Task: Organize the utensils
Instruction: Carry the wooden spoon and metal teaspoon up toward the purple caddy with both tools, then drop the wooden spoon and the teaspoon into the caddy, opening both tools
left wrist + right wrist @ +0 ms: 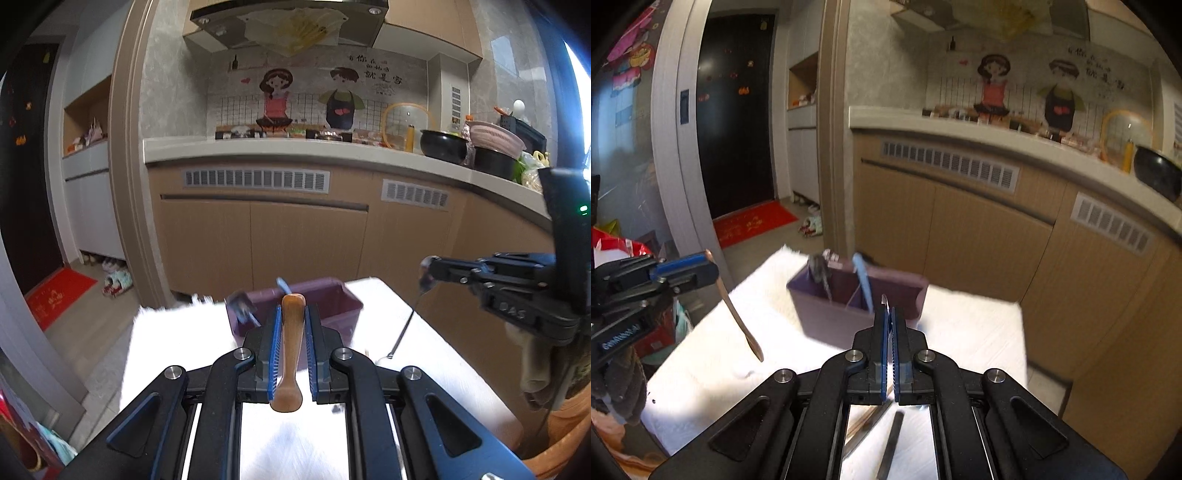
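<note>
a box (pixel 857 306) stands on the desk (pixel 979 332) near its far edge, with two utensils (pixel 862 284) upright in it. behind the desk run cabinets (pixel 295 240) under a counter (pixel 258 147).

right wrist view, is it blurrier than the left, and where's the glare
Right wrist view: yes, motion blur smears the purple bin and counter. Left wrist view: counter sharp, bin soft. Both: the white table cover is blown out.

Purple bin (pixel 849 314) blocks ahead; white tabletop (pixel 979 332) beside clear.
</note>
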A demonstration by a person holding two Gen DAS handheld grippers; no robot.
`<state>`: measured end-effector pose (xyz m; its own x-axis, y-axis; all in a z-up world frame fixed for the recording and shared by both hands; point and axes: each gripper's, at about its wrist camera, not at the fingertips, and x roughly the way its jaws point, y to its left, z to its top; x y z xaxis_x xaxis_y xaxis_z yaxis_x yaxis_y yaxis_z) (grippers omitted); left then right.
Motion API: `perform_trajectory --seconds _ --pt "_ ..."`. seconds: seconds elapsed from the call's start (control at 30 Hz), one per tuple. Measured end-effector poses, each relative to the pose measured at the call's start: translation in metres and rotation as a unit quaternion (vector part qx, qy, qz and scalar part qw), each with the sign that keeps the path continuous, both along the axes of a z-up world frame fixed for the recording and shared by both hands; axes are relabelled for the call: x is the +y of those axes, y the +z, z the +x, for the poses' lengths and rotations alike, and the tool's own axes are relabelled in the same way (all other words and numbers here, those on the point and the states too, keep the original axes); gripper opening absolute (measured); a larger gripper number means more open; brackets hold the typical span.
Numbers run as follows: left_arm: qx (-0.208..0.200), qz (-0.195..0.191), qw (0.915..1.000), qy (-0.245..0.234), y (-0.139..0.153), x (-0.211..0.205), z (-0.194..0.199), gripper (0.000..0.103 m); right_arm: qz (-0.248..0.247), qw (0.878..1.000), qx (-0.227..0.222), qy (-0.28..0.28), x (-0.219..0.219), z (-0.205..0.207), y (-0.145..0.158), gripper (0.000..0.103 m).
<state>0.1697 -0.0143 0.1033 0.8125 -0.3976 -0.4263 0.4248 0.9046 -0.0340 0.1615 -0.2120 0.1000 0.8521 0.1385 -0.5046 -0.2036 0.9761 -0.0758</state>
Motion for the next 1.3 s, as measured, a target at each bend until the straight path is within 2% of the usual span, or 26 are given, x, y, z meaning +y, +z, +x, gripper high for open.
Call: perform_trajectory --seconds 0.23,0.33,0.43,0.5,0.63,0.8,0.93,1.03,1.1,1.2,1.27,1.3 --pt "-0.046 -0.004 0.9989 0.009 0.042 -0.01 0.032 0.01 -0.023 0.998 -0.057 -0.007 0.006 0.011 0.056 0.002" --pt "-0.055 -0.01 0.9984 0.008 0.053 -0.016 0.052 0.01 -0.032 0.997 -0.066 -0.01 0.009 0.028 0.068 0.002" --pt "-0.046 -0.016 0.9988 0.004 0.054 -0.021 0.076 0.01 -0.048 0.997 -0.064 -0.01 0.015 0.052 0.072 0.002" --pt "-0.033 -0.016 0.9993 0.003 0.047 -0.026 0.092 0.01 -0.059 0.997 -0.057 -0.011 0.02 0.07 0.069 0.002" --pt "0.021 -0.018 0.9996 -0.002 0.016 -0.033 0.128 0.011 -0.068 0.997 -0.02 -0.005 0.028 0.109 0.043 0.002" --pt "0.088 -0.016 0.996 -0.006 -0.03 -0.032 0.158 0.011 -0.046 0.998 0.051 0.01 0.026 0.15 -0.007 0.002" --pt "0.14 -0.038 0.9893 -0.016 -0.06 -0.024 0.172 0.011 -0.01 0.994 0.104 0.027 0.019 0.172 -0.042 0.004" --pt "0.156 -0.054 0.9861 -0.018 -0.073 -0.016 0.173 0.018 0.017 0.991 0.132 0.035 0.011 0.183 -0.061 0.008" --pt "0.15 -0.058 0.9868 -0.016 -0.074 -0.012 0.168 0.022 0.029 0.99 0.133 0.03 0.004 0.184 -0.068 0.018" --pt "0.134 -0.053 0.9895 -0.016 -0.072 -0.003 0.154 0.039 0.057 0.989 0.134 0.025 -0.006 0.175 -0.072 0.023" --pt "0.127 -0.046 0.9906 -0.022 -0.073 0.005 0.146 0.057 0.061 0.99 0.122 0.017 -0.012 0.16 -0.071 0.025" --pt "0.126 -0.039 0.9909 -0.028 -0.075 0.009 0.139 0.058 0.062 0.991 0.12 0.015 -0.013 0.152 -0.071 0.029"
